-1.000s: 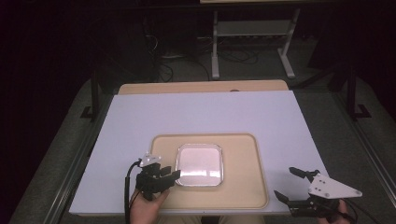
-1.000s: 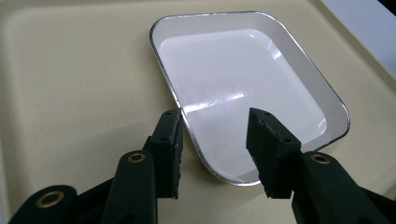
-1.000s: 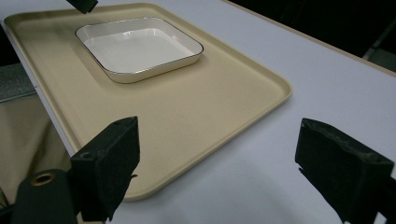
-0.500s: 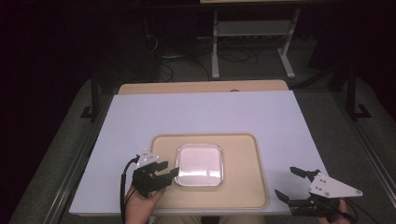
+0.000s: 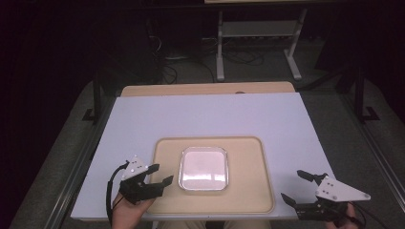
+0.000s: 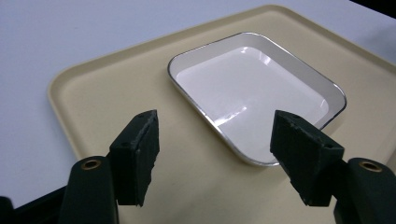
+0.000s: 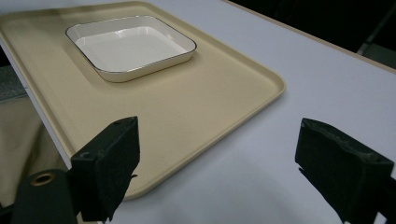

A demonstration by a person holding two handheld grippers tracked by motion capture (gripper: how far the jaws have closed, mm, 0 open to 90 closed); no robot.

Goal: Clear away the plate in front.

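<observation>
A dark room surrounds a white surface (image 5: 205, 119) whose far edge shows a strip of light wood, with a metal frame and cables on the floor behind it. Near the person's side of the surface lies a beige tray (image 5: 248, 191), and on the tray, left of its middle, sits a square white dish (image 5: 203, 168) with rounded corners and a thin metallic rim; the dish looks empty. In the high view the left gripper (image 5: 160, 174) is held just at the tray's left edge, its black fingers (image 5: 167, 181) spread apart and pointing toward the dish, grasping nothing, with a cable looping down beside the hand (image 5: 125, 210). The left gripper view shows its two fingers released above the tray, the dish's near corner lying between them and beyond. The right gripper (image 5: 300, 187) hovers over the white surface off the tray's right front corner, well apart from the dish, its fingers also released and empty. The right gripper view looks across the tray's corner toward the dish farther off.
</observation>
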